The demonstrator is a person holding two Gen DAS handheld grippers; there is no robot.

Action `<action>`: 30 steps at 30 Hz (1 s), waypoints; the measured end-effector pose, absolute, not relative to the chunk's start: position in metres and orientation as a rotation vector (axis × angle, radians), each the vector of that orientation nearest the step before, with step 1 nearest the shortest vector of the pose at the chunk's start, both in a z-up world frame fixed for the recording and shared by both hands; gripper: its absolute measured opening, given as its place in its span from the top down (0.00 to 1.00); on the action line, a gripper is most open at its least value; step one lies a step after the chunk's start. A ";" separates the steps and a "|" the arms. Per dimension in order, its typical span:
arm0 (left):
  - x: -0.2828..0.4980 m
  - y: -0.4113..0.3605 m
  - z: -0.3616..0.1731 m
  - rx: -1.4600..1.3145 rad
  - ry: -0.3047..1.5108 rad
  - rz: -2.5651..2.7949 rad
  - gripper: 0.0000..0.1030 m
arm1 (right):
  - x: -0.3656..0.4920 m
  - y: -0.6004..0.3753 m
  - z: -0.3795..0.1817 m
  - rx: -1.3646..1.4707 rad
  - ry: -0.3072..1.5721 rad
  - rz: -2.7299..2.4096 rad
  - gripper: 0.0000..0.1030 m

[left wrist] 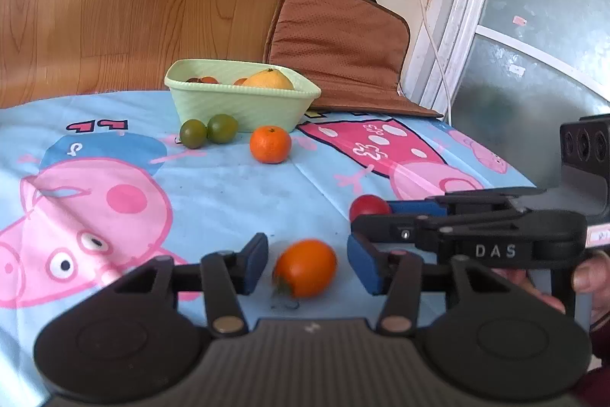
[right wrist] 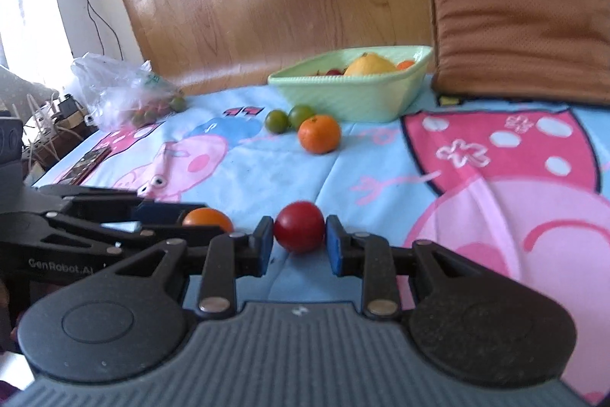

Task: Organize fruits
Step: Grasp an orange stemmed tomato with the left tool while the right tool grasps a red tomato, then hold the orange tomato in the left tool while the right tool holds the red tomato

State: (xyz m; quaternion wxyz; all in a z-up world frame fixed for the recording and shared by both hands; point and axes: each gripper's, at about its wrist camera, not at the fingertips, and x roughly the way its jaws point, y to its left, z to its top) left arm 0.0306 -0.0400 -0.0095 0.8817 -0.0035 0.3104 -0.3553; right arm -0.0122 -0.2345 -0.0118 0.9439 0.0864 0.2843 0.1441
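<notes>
Tongs working on two tomatoes near the table's front

The right tongs (right wrist: 299,243) are gripping a red tomato (right wrist: 299,226); the left tongs (left wrist: 307,264) are sitting open around an orange tomato (left wrist: 305,267). Farther off, a tangerine (left wrist: 270,144) is lying before the green basket (left wrist: 244,105).

— Where do the cameras sit?
— Low over the cartoon tablecloth (left wrist: 236,185), each looking along its own fingers toward the green bowl (left wrist: 240,102) by the wood-grain wall.
— Shared ground?
— Bowl (right wrist: 354,98), mandarin (right wrist: 318,134), and each other's gripper.
</notes>
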 end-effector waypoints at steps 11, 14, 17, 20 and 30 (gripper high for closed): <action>0.031 -0.041 -0.010 -0.004 0.650 -0.736 0.54 | -0.013 -0.238 -0.012 0.212 0.580 0.304 0.68; 0.023 -0.040 -0.009 0.024 0.632 -0.727 0.53 | -0.013 -0.238 -0.012 0.205 0.580 0.302 0.68; 0.017 -0.039 -0.008 0.046 0.617 -0.713 0.53 | -0.013 -0.237 -0.012 0.201 0.580 0.300 0.68; 0.016 -0.039 -0.008 0.051 0.612 -0.708 0.55 | -0.013 -0.236 -0.012 0.194 0.580 0.298 0.68; 0.015 -0.043 -0.009 0.078 0.614 -0.721 0.66 | -0.017 -0.230 -0.011 0.153 0.576 0.288 0.69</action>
